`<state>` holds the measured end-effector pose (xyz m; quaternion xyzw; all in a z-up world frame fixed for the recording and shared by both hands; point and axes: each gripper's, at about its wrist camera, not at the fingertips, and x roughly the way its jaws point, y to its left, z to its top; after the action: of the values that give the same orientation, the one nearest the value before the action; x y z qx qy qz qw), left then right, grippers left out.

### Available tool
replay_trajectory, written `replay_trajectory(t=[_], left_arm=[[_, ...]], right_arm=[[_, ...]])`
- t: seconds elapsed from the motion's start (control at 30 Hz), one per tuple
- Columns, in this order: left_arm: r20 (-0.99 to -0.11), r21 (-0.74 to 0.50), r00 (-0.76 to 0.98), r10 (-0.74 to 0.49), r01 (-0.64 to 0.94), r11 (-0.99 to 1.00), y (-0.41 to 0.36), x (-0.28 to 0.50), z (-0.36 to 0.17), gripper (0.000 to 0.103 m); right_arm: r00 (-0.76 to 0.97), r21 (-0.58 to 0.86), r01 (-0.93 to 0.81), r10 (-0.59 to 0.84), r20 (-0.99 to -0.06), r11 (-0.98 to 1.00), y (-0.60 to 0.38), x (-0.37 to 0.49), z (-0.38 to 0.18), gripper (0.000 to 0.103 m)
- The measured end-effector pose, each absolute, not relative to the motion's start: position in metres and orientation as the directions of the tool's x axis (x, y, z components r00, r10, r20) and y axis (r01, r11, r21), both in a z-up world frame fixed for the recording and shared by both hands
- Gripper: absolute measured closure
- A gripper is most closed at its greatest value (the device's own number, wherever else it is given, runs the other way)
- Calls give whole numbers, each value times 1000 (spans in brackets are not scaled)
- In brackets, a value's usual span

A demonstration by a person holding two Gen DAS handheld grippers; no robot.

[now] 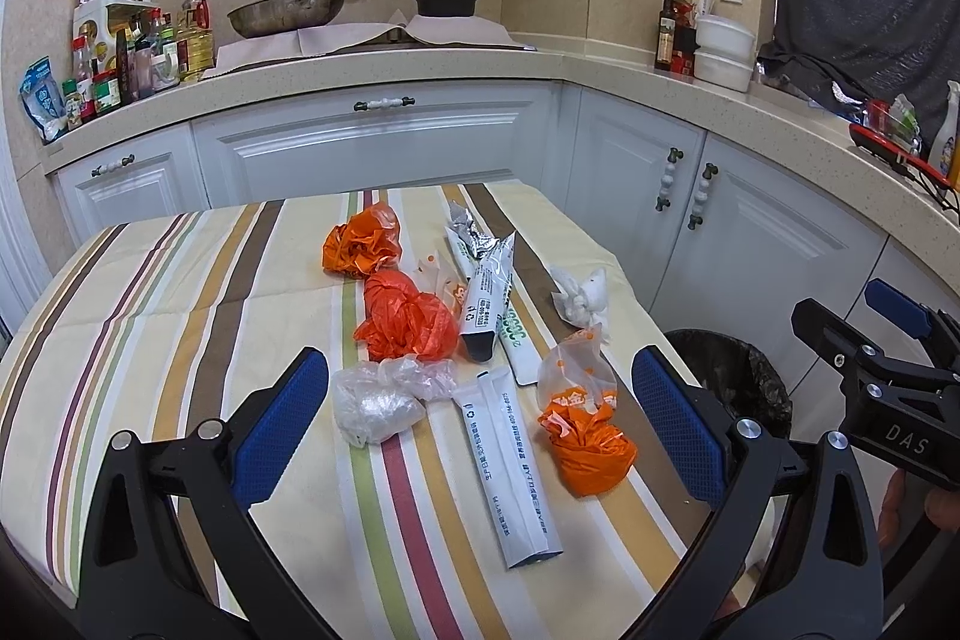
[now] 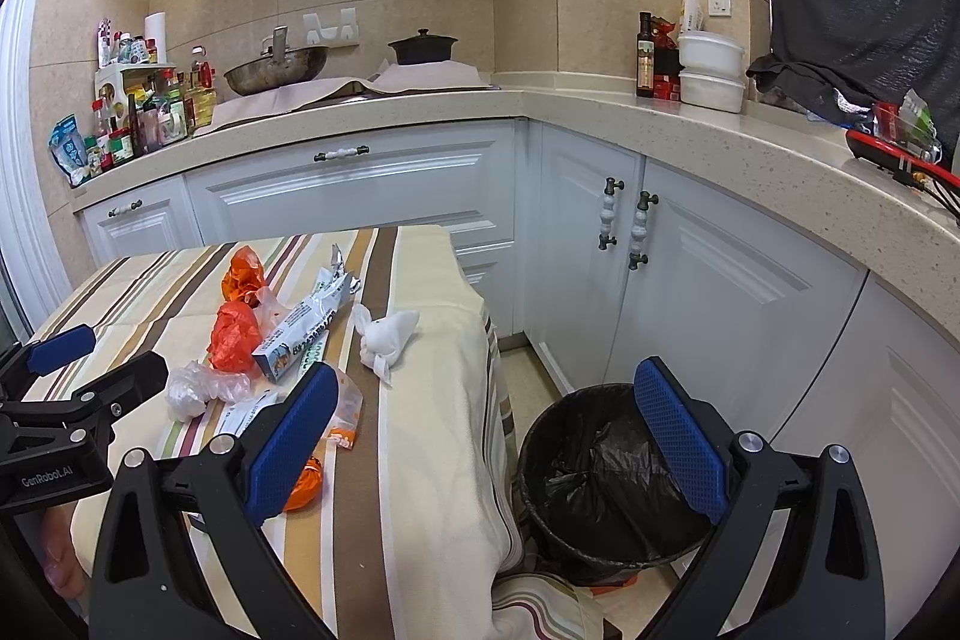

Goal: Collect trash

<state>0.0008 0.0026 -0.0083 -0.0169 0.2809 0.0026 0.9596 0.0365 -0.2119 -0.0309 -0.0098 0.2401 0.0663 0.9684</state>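
From where I stand, nearly all the trash is left on the striped table (image 1: 150, 292). Going left to right: the left gripper (image 1: 480, 400) hangs over the near edge, its blue pads spread wide and holding nothing. Under it lie a clear plastic bag (image 1: 375, 400), 3 crumpled orange bags (image 1: 408, 319), long white wrappers (image 1: 510, 466) and a knotted white bag (image 1: 579, 295). Further right, the right gripper (image 2: 486, 436) is also spread and empty, held above the black-lined bin (image 2: 600, 484) on the floor just beside the table. I can't make out any trash in the bin, so collecting has barely begun.
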Motion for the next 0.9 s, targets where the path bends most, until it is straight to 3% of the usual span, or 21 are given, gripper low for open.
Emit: replay_trajectory(t=[0.9], left_arm=[[-544,-29,839,-5,-13,999,-1,0,-11,4]], right_arm=[[876,15,-133,124,-466,991,-213,36,-31,7]])
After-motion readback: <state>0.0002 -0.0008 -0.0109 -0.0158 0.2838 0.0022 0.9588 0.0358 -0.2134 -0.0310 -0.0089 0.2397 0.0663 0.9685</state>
